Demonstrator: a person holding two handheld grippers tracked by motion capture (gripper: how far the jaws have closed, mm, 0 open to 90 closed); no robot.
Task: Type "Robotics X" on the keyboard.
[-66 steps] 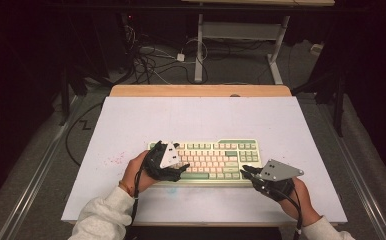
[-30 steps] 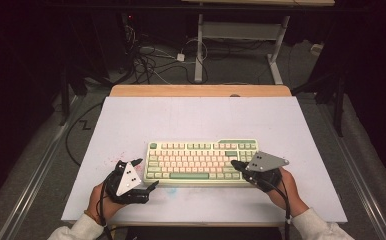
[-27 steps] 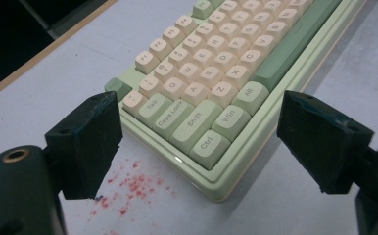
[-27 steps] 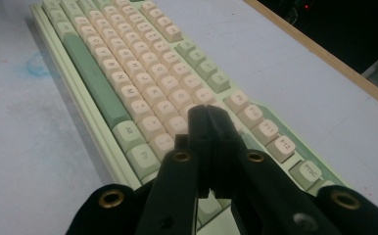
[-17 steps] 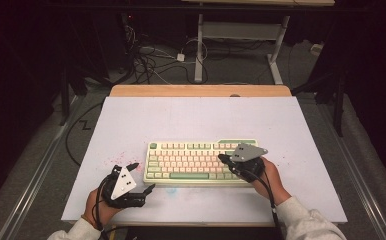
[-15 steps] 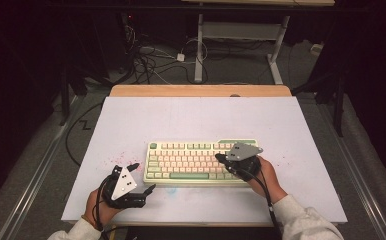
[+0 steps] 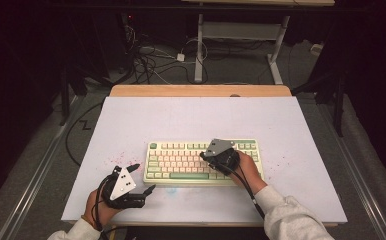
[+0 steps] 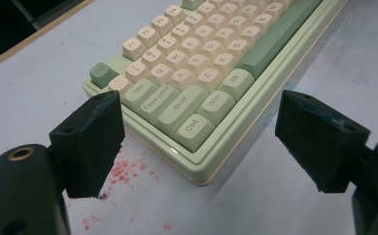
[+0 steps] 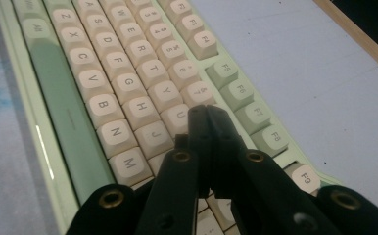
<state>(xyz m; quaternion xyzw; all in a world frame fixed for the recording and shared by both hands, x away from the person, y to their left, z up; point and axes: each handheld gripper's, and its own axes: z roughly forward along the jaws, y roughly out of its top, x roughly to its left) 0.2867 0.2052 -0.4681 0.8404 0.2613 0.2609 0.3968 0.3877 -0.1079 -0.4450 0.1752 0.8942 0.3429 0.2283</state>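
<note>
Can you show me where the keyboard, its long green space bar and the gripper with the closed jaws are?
keyboard [image 7: 181, 162]: high view, on its cream keys.
space bar [image 9: 62, 117]: right gripper view, mid-length of the bar.
right gripper [image 9: 202, 113]: right gripper view, the shut jaw tips.

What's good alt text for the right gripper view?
The right gripper, jaws shut together, points its tips at the keyboard near the U key. The pale green and cream keyboard lies on a white table.
</note>
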